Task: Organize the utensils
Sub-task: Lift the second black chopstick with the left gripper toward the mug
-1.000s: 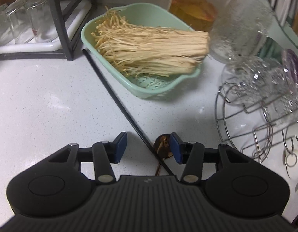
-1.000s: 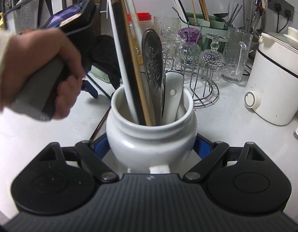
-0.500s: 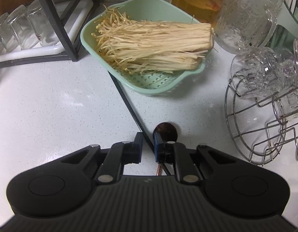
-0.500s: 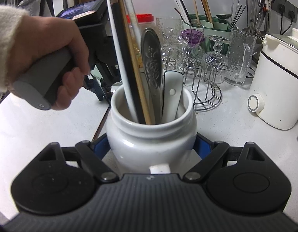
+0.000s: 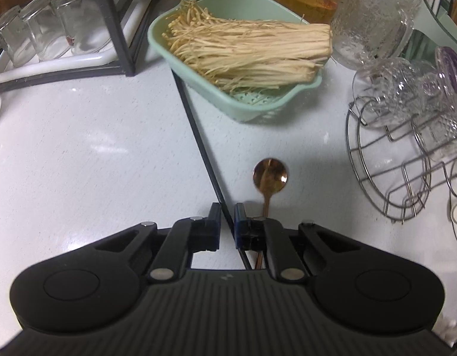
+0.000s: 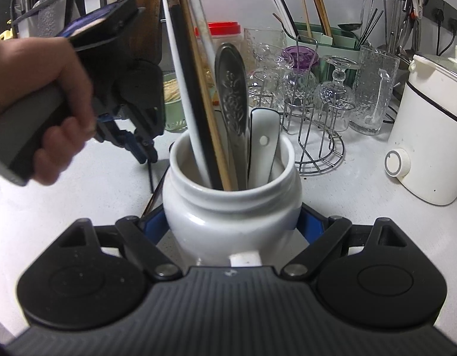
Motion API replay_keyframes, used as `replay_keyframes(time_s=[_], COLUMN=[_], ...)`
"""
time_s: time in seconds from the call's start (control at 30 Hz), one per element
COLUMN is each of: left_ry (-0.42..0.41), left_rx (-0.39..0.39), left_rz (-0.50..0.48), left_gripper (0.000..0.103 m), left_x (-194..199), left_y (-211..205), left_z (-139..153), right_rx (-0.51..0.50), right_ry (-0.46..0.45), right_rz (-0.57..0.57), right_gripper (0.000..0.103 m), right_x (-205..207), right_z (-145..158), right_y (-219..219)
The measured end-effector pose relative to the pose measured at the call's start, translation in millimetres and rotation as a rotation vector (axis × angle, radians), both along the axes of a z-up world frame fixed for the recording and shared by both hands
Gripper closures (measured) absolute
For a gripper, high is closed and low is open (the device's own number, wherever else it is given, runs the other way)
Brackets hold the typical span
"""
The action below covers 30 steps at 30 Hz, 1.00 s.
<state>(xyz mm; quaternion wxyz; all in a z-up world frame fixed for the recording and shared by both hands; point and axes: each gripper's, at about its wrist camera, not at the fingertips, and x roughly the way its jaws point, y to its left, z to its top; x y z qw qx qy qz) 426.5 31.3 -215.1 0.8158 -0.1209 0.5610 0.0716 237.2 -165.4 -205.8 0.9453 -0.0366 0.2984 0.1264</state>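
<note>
My left tongs [image 5: 227, 221] point steeply down at the white bench [image 5: 80, 154], their blue pads drawing together around a thin black chopstick [image 5: 198, 136] that runs from between them up past the corner of the green basket [image 5: 249, 112]. The pads sit very close on either side of it, and it looks pinched, though a sliver of gap shows on the left side. Just to the right of the tongs a copper spoon [image 5: 270, 175] lies on the bench, bowl away from me, its handle passing under the right finger. The basket holds a bundle of enoki mushrooms [image 5: 246, 53]. To the right stands a wire rack [image 5: 388, 178] carrying clear glass cups.

My right tongs [image 6: 232, 225] are spread wide and pressed against both sides of a white ceramic jar [image 6: 231, 219], which stands on the bench. Inside the jar lean several chopsticks [image 6: 195, 89], an embossed metal spoon [image 6: 231, 95] and a white spoon [image 6: 262, 145], all handle or bowl upward. From this side I see my left hand [image 6: 47, 109] gripping the other tool's handle, just left of the jar. A white cooker [image 6: 430, 136] sits at far right.
</note>
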Motion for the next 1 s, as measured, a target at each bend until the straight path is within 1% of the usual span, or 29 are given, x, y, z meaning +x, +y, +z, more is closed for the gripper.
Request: replay_keyframes(time_s=[0.13, 0.27, 0.37, 0.47, 0.57, 0.63, 0.7, 0.83, 0.93, 1.0], left_ry=[-0.026, -0.041, -0.024, -0.010, -0.013, -0.010, -0.012, -0.011, -0.011, -0.010], left_rx=[-0.002, -0.025, -0.011, -0.014, -0.014, -0.029, -0.032, -0.063, -0.072, -0.064], left_rz=[-0.036, -0.071, -0.153, -0.178, -0.199, -0.208, -0.231, -0.261, -0.284, -0.311], left_gripper=[0.093, 0.093, 0.093, 0.095, 0.097, 0.098, 0.098, 0.098, 0.098, 0.099], left_x=[-17, -32, -44, -59, -73, -81, -92, -112, -128, -136], left_y=[4, 5, -1, 2, 6, 9, 10, 11, 12, 12], left_z=[9, 19, 19, 18, 18, 20, 23, 29, 34, 39], right_rx=[0.001, 0.002, 0.002, 0.000, 0.002, 0.003, 0.003, 0.007, 0.006, 0.006], right_ry=[-0.006, -0.007, -0.017, -0.020, -0.019, -0.020, -0.018, -0.016, -0.015, -0.017], right_rz=[0.001, -0.002, -0.002, 0.002, 0.004, 0.003, 0.002, -0.002, -0.005, -0.007], right_gripper=[0.012, 0.012, 0.012, 0.012, 0.012, 0.012, 0.012, 0.012, 0.012, 0.012], right_x=[1, 0, -1, -2, -2, -3, -3, -2, -1, -2], right_z=[0, 0, -1, -1, 0, 0, 0, 0, 0, 0], right_y=[0, 1, 1, 1, 1, 1, 1, 1, 1, 2])
